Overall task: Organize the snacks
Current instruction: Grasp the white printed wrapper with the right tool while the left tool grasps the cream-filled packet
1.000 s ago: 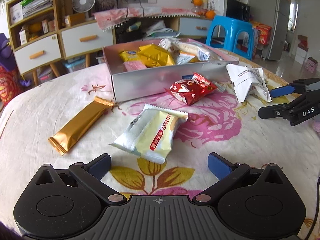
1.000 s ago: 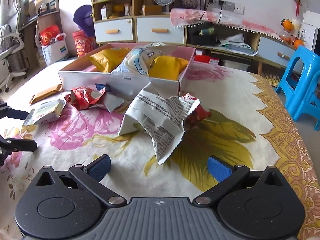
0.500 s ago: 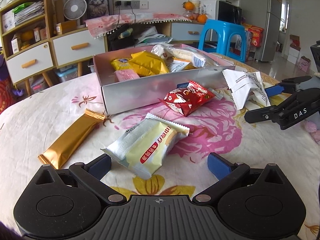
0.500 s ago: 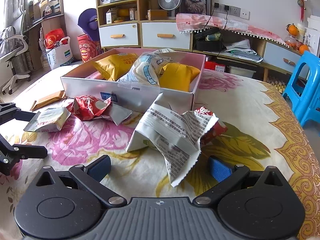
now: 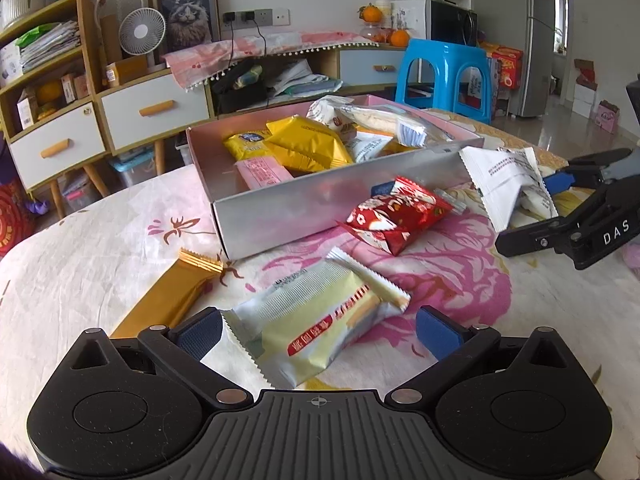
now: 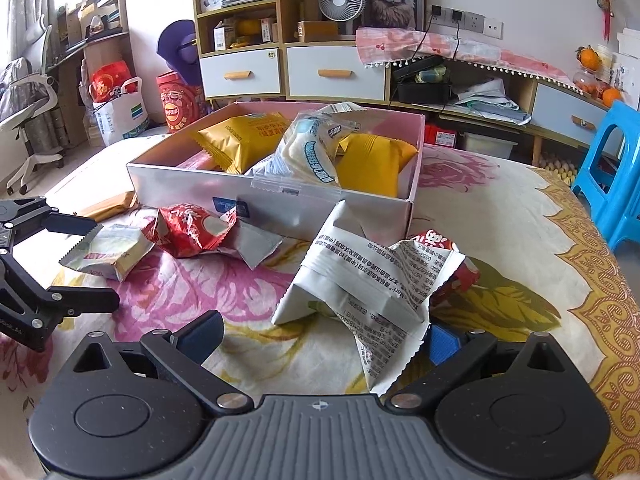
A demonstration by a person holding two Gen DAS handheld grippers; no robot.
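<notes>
- Several snacks already lie in the box (image 5: 280, 216) (yellow packs, a pink bar).
- We have four left on the cloth: gold bar (image 5: 168, 300), red pack (image 5: 396, 212), and two under our claws.
- Left gripper (image 5: 318, 326) gapes around the pale pack (image 5: 316, 320); right gripper (image 6: 326, 334) gapes around the white pack (image 6: 368, 280).

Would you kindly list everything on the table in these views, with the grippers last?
Box: one, silver outside, pink inside, table centre, holding yellow, pink and white packets.
Gold bar: one, left of the box.
Pale yellow packet: one, between the left gripper's fingers.
Red packet: one, against the box front.
White printed packet: one, before the right gripper.
Tablecloth: one, cream, pink flowers.
Left gripper: open.
Right gripper: open.
</notes>
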